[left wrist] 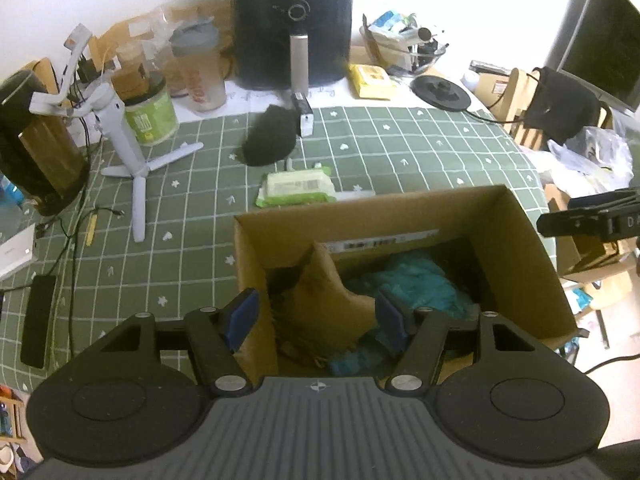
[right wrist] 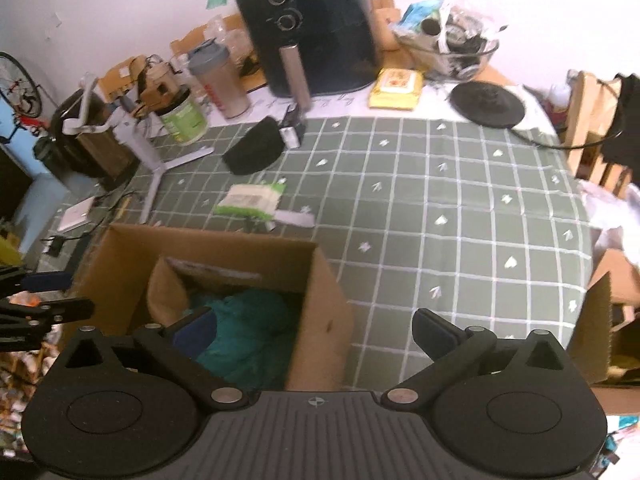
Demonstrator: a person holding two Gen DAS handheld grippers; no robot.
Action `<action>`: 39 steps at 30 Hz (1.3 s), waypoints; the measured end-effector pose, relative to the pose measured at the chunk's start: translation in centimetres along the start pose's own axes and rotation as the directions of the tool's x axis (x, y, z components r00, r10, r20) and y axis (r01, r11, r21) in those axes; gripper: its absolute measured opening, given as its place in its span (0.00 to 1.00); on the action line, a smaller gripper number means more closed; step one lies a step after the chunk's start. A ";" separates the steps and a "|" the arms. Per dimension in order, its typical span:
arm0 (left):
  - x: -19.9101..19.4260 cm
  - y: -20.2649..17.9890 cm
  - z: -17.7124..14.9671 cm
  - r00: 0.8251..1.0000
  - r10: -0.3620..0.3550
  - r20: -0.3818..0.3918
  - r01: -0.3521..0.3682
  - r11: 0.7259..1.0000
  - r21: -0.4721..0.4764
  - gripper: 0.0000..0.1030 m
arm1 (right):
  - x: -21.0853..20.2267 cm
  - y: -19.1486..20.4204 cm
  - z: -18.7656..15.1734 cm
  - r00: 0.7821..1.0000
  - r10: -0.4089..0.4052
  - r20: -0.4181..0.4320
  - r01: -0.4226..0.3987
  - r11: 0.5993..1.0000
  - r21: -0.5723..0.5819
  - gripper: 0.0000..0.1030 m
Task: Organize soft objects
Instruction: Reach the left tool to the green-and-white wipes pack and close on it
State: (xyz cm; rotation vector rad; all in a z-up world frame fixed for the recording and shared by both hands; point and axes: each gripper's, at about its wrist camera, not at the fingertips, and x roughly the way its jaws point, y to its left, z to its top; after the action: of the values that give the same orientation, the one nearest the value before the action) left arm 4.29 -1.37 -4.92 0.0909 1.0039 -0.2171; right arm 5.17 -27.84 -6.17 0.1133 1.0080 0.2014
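Left wrist view
Left gripper: we see the left gripper (left wrist: 316,316) hanging over the near left corner of the open brown cardboard box (left wrist: 516,236), its jaws parted; its blue pads (left wrist: 242,316) press on nothing.
Between the jaws: a brown inner flap (left wrist: 320,292) of the box stands up in the gap, clear of both pads as far as we can tell.
Soft thing in box: a crumpled teal cloth (left wrist: 420,280) lies on the box floor, beyond and to the right of the gripper, partly under its right finger.
Soft thing on surface: a black fuzzy pouch (left wrist: 268,138) rests on the green checked tablecloth surface (left wrist: 400,152), well beyond the box, near the black air fryer (left wrist: 294,24).
Also on the surface: a green-edged pack of wet wipes (left wrist: 298,188) lies just behind the box's far wall; a white phone tripod (left wrist: 128,148) stands to the left.
Right gripper: its black tip (left wrist: 588,220) shows at the right edge, beside the box.

Right wrist view
Right gripper: we see the right gripper (right wrist: 314,328) spread wide and empty, straddling the box's right wall (right wrist: 320,320); one finger is over the box, the other over the tablecloth.
Teal cloth: it (right wrist: 248,320) lies in the box just beside the inner finger, not touched as far as we can tell.
Black pouch: it (right wrist: 252,152) sits far ahead, well apart from this gripper.
Left gripper: its fingers (right wrist: 44,300) show at the left edge, beside the box.
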 end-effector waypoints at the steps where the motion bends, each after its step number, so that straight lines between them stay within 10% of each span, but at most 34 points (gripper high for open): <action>1: 0.0 0.2 0.1 1.000 0.005 0.008 -0.005 1.000 0.002 0.70 | 0.0 -0.1 0.2 1.000 -0.011 0.009 0.011 1.000 -0.005 1.00; 21: 3.2 4.3 5.1 0.994 -0.019 0.104 0.011 0.997 0.075 0.75 | 3.4 -1.1 4.9 0.997 -0.072 -0.034 0.069 0.995 -0.069 1.00; 39: 8.2 7.4 10.4 0.976 -0.207 0.069 0.188 0.957 0.223 0.75 | 8.1 -0.7 7.5 0.999 -0.001 -0.051 -0.001 0.999 -0.036 1.00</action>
State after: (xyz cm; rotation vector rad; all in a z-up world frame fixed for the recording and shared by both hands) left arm 18.80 2.87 -6.44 0.1767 0.8947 -0.5099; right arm 15.78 -26.78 -9.03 0.0752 1.0550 0.2232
